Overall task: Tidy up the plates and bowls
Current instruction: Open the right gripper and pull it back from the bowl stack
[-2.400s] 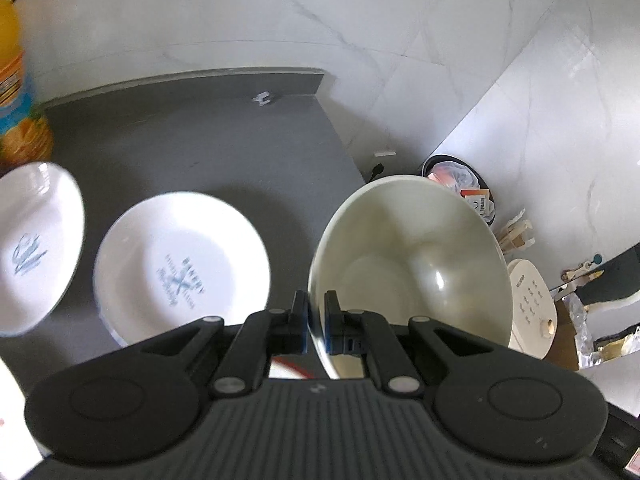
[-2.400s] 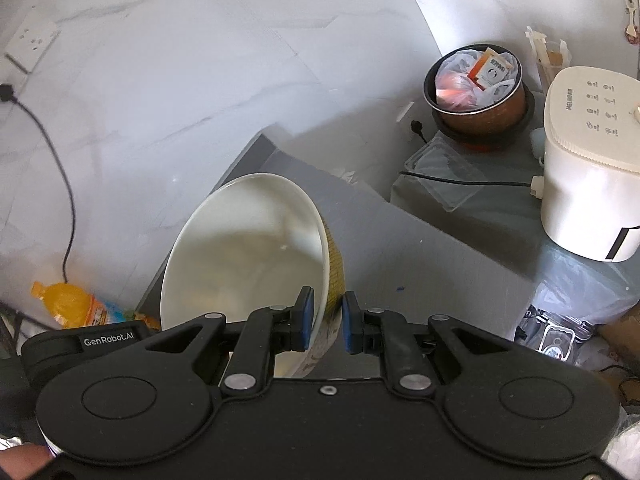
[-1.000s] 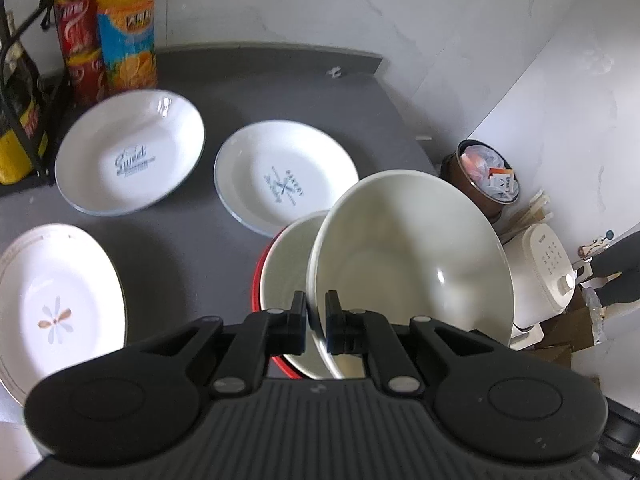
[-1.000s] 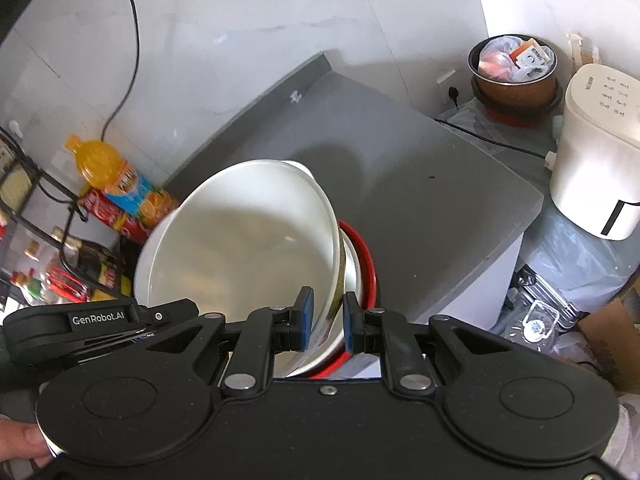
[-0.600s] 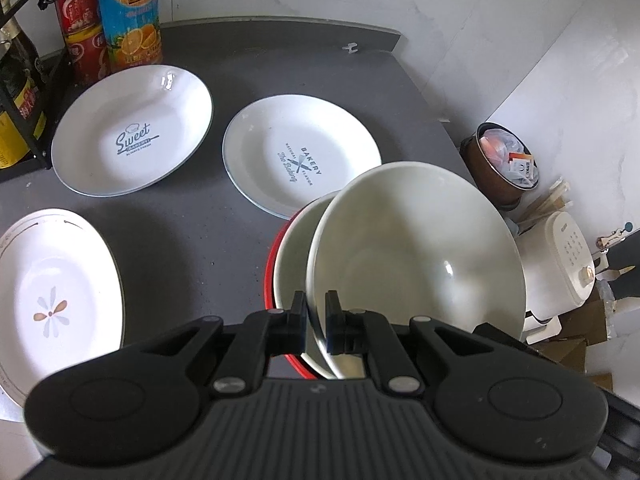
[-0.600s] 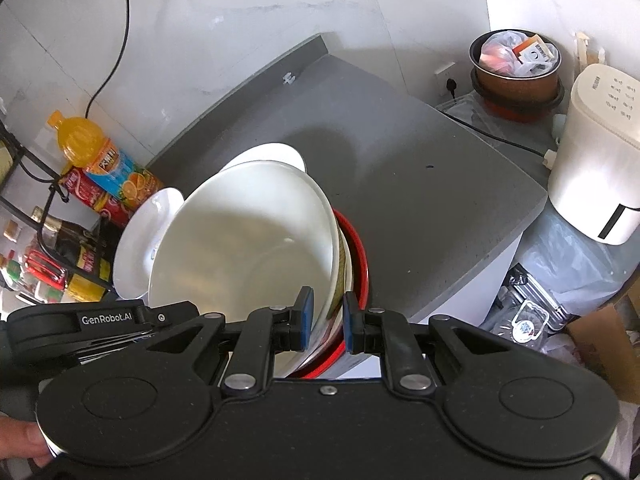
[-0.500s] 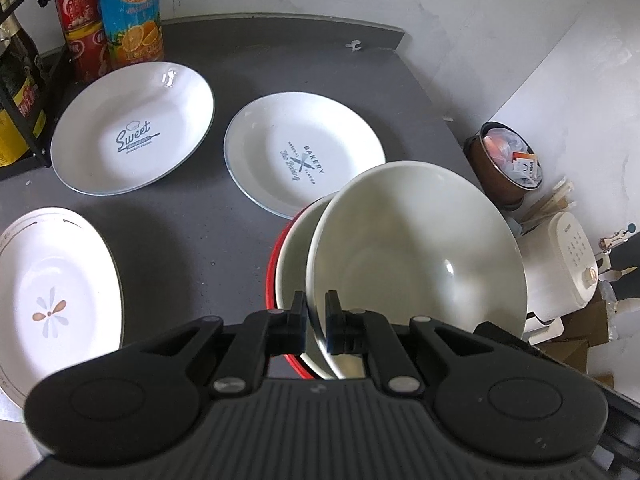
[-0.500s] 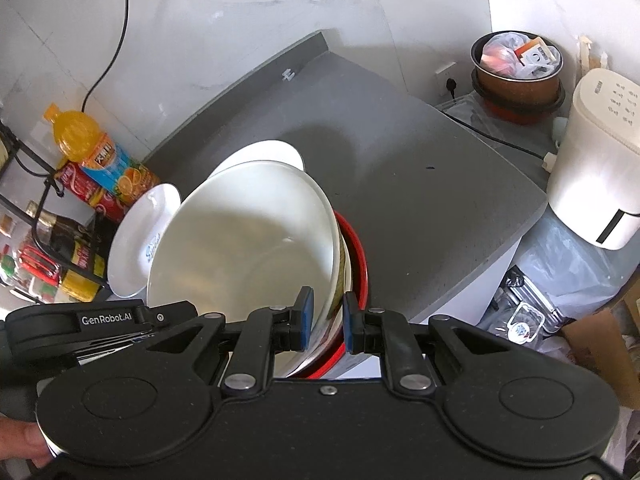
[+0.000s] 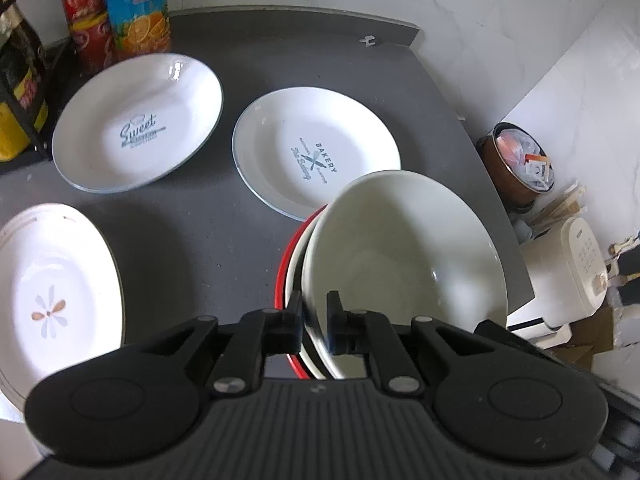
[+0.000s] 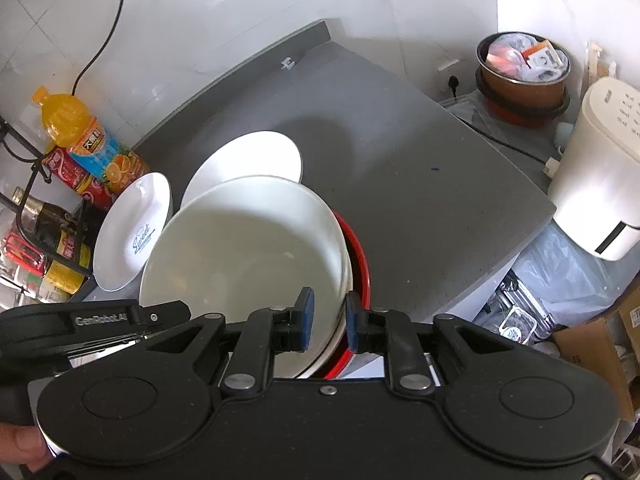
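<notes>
The white bowl [image 9: 404, 256] sits in a stack, nested in a second pale bowl [image 9: 294, 276] that in turn rests in a red bowl [image 9: 280, 280], near the front right corner of the grey worktop [image 9: 224, 236]. It leans a little, its left rim raised above the bowls beneath. The left tool [image 9: 313, 322] straddles the near left rim of the white bowl, one finger inside and one outside, with a visible gap on either side of the rim: its jaws are parted, not pinching. The right tool [image 10: 327, 322] straddles the near right rim in the same way, its blue-padded fingers [image 10: 307, 316] spread apart and clear of the wall. In the right wrist view a fingertip of the person shows at the lower left edge.

Just behind the stack lies the "Bakery" plate [image 9: 316, 156], its near edge tucked under the bowls. Left of it lies the "Sweet" plate [image 9: 138, 124], apart from it. A flower-patterned plate [image 9: 52, 300] lies at the front left. At the back left corner stand an orange juice bottle [image 9: 136, 4] and a red bottle [image 9: 82, 12], beside a black wire rack [image 10: 24, 208] with more bottles. Past the worktop's right edge, lower down, stand a white appliance [image 10: 604, 168] and a brown bin [image 10: 522, 76] filled with rubbish.
</notes>
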A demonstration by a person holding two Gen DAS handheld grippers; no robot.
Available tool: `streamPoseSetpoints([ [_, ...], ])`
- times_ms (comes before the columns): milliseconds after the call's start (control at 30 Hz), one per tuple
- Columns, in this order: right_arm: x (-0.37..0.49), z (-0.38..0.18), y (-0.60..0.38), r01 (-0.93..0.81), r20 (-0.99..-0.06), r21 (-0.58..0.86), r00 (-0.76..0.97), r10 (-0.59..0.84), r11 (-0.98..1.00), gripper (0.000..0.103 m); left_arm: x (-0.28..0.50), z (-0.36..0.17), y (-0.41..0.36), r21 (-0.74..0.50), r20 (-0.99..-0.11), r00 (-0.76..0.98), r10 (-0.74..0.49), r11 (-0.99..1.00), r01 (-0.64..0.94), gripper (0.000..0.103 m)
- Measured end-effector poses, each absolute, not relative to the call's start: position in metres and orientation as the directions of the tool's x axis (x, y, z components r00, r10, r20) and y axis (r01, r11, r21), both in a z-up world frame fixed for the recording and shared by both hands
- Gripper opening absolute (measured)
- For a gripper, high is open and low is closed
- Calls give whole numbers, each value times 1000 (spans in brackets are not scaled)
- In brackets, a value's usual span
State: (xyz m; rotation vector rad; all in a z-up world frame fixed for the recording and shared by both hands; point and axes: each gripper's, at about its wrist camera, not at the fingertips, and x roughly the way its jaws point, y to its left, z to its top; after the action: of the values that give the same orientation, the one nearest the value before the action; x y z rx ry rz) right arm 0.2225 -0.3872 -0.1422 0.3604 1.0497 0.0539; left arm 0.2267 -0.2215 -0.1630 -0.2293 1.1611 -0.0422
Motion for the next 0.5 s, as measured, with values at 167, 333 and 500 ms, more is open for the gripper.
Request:
streamPoseSetpoints([
  [167,221,-132,-388,104,-825,321,519,224,941,30,230,-161,-228,-148,-920,378,-108,986,-79,16],
  [333,214,-127,-396,117,-824,322,523,217,940,35,229,-156,-232,-135,-921,377,-98,988,-74,29],
  [500,198,-121,-408,136,-803,322,563,194,937,50,222,-147,-234,-125,-914,397,-85,989,-75,40],
])
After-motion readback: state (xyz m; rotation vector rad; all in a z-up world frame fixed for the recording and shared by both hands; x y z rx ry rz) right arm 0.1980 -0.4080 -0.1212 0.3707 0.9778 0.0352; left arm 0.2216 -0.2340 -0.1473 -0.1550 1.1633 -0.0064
